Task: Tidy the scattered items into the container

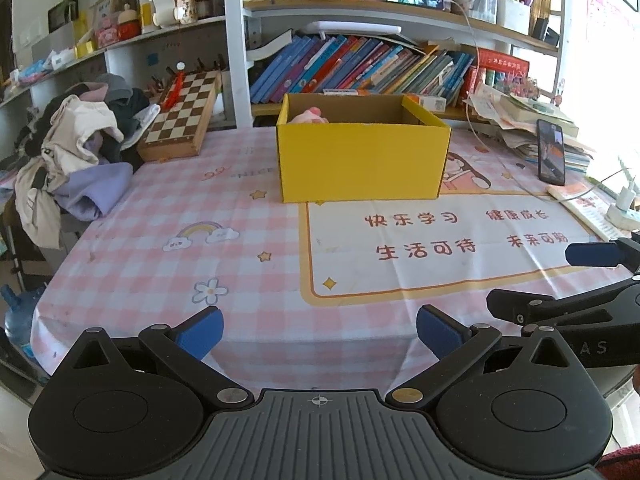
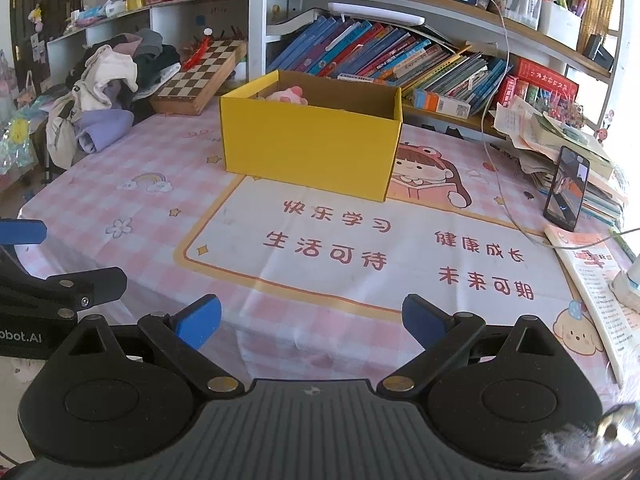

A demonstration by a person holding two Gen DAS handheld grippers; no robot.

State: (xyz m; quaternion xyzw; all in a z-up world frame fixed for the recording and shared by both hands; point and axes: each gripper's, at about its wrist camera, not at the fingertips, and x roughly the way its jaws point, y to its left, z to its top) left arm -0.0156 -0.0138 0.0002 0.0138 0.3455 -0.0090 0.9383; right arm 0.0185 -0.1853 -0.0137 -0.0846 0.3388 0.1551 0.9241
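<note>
At the near edge of the bench [image 1: 168, 264], left tool [image 1: 319, 330] spread wide, nothing between the blue pads [image 1: 202, 334]; right tool [image 2: 311, 322] likewise spread and empty, just beside it and level. Beyond both, bare checked cloth with printed red characters, no loose item in sight on it. Further back, toward the bookshelf, yellow box [image 1: 362, 160] standing upright and open-topped, well apart from either tool. Inside it, against the back left wall, pink plush toy [image 2: 289, 95], only the top showing. Probably light and soft, yielding under the pads; best pinched across the bulk of the body, not a thin limb. Task seemingly near done.
</note>
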